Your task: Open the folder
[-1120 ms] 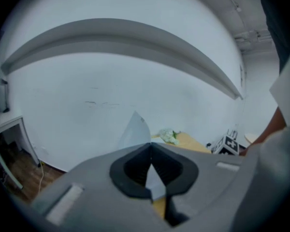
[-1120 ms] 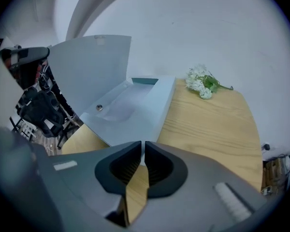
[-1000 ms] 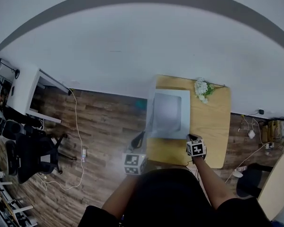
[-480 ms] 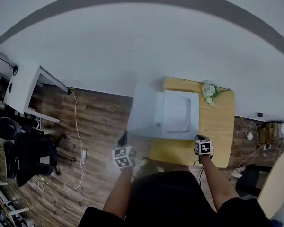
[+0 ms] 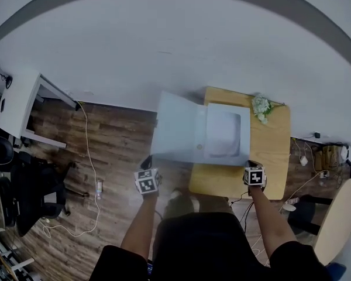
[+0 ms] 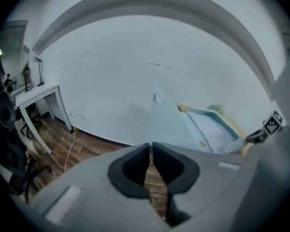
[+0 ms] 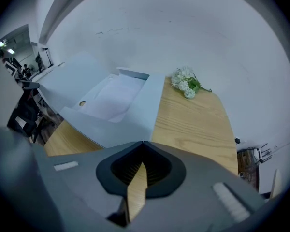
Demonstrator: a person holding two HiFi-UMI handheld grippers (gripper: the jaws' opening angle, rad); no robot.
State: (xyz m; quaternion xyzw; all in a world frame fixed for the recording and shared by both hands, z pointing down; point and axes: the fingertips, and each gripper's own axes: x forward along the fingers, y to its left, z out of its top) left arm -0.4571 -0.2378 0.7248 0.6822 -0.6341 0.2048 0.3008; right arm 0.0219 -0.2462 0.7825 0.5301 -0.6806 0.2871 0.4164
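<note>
A pale blue-grey folder (image 5: 225, 136) lies open on the wooden table (image 5: 275, 151), with white paper in its right half. Its cover (image 5: 175, 127) hangs out past the table's left edge. My left gripper (image 5: 146, 161) is over the floor, below that cover and apart from it. In the left gripper view the cover (image 6: 166, 124) stands ahead and my left gripper (image 6: 151, 146) has its jaws opening a slit with nothing between them. My right gripper (image 5: 250, 164) is at the folder's near right corner. My right gripper (image 7: 142, 143) is shut, its tips at the folder's (image 7: 111, 95) near edge.
White flowers (image 5: 261, 106) lie at the table's far right corner. A white desk (image 5: 17, 98), a black office chair (image 5: 35, 192) and a floor cable (image 5: 88, 157) are to the left. Cords (image 5: 304, 157) lie on the floor to the right.
The folder's cover has swung over to the left and now lies open past the table's edge. My left gripper has moved left, away from it. The right gripper has stayed at the near edge.
</note>
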